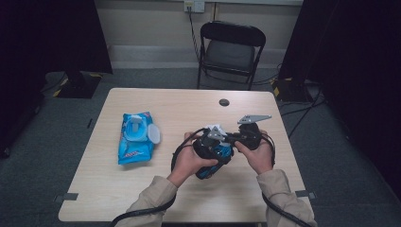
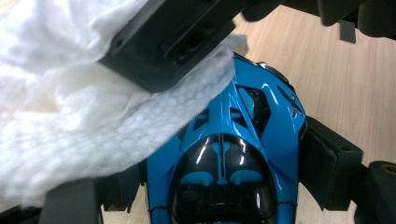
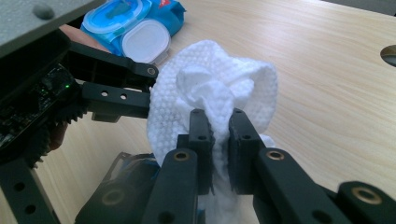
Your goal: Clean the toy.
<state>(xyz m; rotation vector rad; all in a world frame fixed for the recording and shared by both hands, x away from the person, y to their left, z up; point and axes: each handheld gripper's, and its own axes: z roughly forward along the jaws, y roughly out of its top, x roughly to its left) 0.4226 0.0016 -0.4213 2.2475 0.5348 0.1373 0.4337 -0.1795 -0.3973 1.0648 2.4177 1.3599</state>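
Nearest the lens in the left gripper view, a blue toy car (image 2: 261,154) with a dark glazed canopy sits between the left gripper (image 1: 206,152)'s two black jaws, one pad pressed against its flank at the right of that view, the other half hidden under cloth. Judgement: the car is clamped so that its bodywork faces up and stays steady for cleaning.

A white wet wipe (image 3: 215,100), bunched and dimpled, is pinched between the narrow-set jaws of the right gripper (image 3: 219,135). Seen from the left gripper view, the wipe drapes over the car's front end and touches the paint. The bunching gives a padded face to rub with, which fits a wiping stroke along the body.

From the high view, both hands meet over the near-centre of the table (image 1: 265,189), the right gripper crossing in from the right with its grey three-cornered plate (image 1: 254,118) uppermost. The car is held off to the person's front, and whether it rests on the tabletop or is lifted clear I cannot tell from that angle.

A blue wipe packet (image 1: 136,138) lies flat on the table well to the left, its white flip lid (image 1: 153,133) open. Judgement: it is parked within reach yet apart from the working area, so a fresh wipe can be drawn without crowding the hands.

A folding chair (image 1: 230,51) stands beyond the far edge, clear of the work.
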